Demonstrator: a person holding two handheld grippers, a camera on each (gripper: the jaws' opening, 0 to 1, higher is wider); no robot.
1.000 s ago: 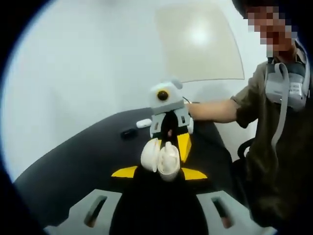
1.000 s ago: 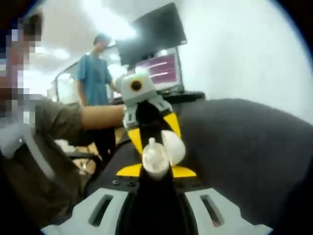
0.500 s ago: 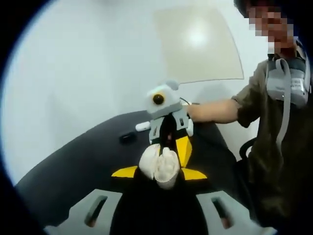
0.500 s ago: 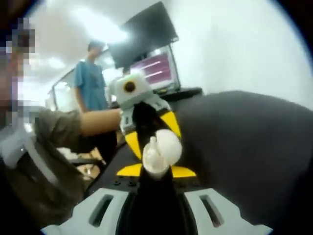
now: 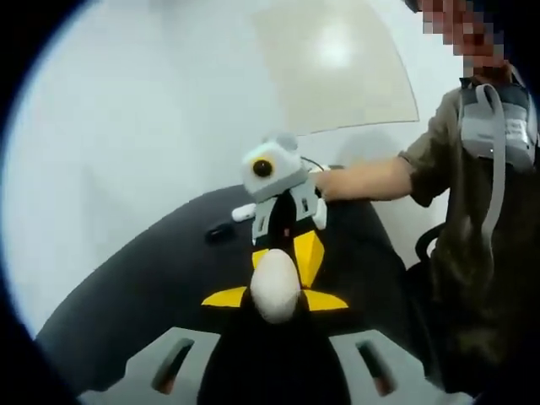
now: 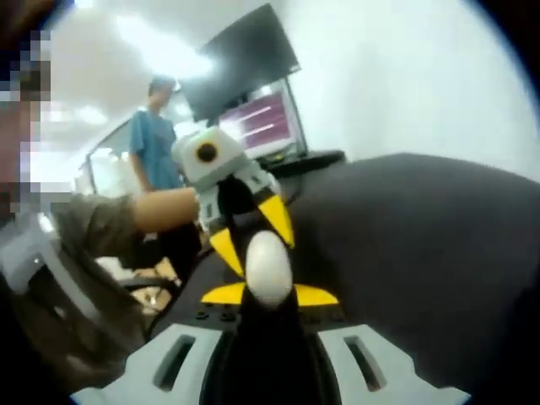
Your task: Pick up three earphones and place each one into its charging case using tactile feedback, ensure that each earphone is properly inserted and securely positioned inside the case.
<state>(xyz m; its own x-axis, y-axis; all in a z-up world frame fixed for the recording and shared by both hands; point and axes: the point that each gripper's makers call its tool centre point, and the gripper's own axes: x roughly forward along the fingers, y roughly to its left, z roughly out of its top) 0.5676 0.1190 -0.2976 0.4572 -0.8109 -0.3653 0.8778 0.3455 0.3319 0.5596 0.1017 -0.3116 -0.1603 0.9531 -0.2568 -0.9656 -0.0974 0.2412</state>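
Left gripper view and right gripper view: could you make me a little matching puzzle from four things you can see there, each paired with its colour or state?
Things:
1. charging case
2. table
3. screen
4. standing person's shirt

Descriptions:
A. black
B. blue
C. white, lid closed
D. lit, with pinkish lines

Pairs: 1-C, 2-A, 3-D, 4-B
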